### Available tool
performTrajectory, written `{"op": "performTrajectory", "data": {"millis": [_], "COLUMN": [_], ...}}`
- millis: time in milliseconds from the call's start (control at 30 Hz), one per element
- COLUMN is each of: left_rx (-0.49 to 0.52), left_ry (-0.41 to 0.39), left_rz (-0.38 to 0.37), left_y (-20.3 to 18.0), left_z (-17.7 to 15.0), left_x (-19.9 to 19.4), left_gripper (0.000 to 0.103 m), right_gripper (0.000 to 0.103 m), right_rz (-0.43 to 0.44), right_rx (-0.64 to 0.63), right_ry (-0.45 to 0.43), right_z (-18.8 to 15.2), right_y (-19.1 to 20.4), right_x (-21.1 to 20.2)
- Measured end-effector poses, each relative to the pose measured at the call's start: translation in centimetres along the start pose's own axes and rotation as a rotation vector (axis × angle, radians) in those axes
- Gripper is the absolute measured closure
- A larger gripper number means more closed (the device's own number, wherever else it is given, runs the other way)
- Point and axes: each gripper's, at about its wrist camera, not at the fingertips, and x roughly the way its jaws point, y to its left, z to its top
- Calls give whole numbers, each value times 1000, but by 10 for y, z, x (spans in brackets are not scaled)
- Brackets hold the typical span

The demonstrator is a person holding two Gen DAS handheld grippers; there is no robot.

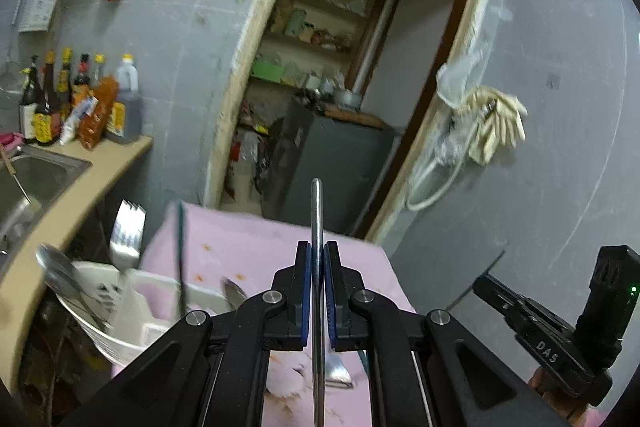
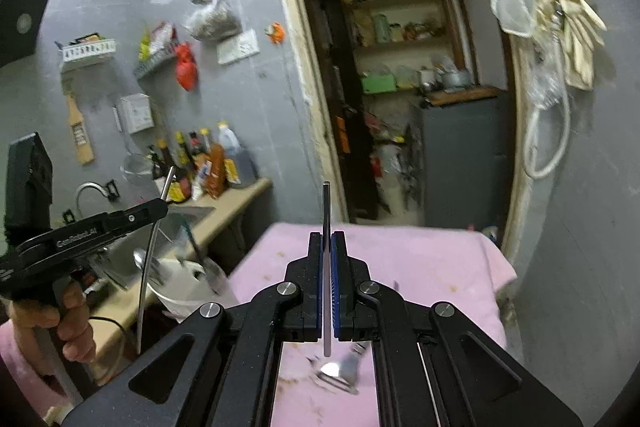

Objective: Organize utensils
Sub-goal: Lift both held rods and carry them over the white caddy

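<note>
Left wrist view: the left gripper (image 1: 319, 291) is clenched on a thin metal utensil handle (image 1: 317, 219) that stands upright between the blue pads, above the near part of a table under a pink cloth (image 1: 256, 243). The cloth's far edge ends before an open doorway (image 1: 344, 99), and its right edge gives onto bare grey wall and free air. At the cloth's left edge stands a white utensil holder (image 1: 136, 307) with a fork (image 1: 127, 235) and a spoon (image 1: 60, 271) upright in it. Left of it runs a counter (image 1: 92, 179) with sauce bottles (image 1: 80, 99) at its far end. The right gripper (image 1: 496, 283) shows at lower right, apart from the cloth.

Right wrist view: the right gripper (image 2: 328, 283) grips a flat dark utensil handle (image 2: 326, 211), upright over the cloth's near middle. More utensils (image 2: 340, 371) lie blurred on the cloth below. The left gripper (image 2: 158, 205), held by a hand (image 2: 60, 319), hangs over the counter side, its long utensil reaching down beside the holder (image 2: 184, 279). Gloves (image 2: 576, 27) hang on the right wall.
</note>
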Motion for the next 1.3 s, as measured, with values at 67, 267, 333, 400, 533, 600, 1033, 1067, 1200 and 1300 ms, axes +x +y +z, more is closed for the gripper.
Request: {"op": "performTrajectory", "data": {"millis": [67, 267, 333, 400, 533, 600, 1033, 1067, 1200, 1300], "left_rx": [-10, -37, -49, -58, -87, -93, -111, -110, -121, -125], "left_ry": [-32, -127, -155, -182, -217, -230, -254, -254, -251, -251], "left_rz": [14, 70, 93, 118, 163, 182, 228, 232, 241, 253], "left_y": [12, 49, 62, 74, 100, 111, 151, 153, 159, 162], "left_z": [14, 45, 53, 59, 66, 67, 43, 40, 30, 24], "left_x": [-10, -29, -31, -32, -28, -24, 17, 20, 29, 33], "left_gripper": [97, 97, 97, 97, 97, 97, 97, 97, 97, 97], "right_gripper": [100, 100, 100, 100, 100, 100, 100, 100, 100, 100], "right_rz": [28, 131, 165, 194, 236, 248, 239, 236, 209, 194], "right_rx": [-9, -40, -49, -64, -94, -107, -164, -167, -180, -185], "right_ry": [-11, -42, -47, -52, -49, -41, 32, 42, 72, 83], "right_z": [9, 30, 34, 38, 38, 37, 7, 2, -11, -20], "right_y": [11, 49, 62, 75, 97, 107, 138, 139, 144, 145], "right_x": [0, 4, 7, 11, 20, 28, 88, 93, 107, 112]}}
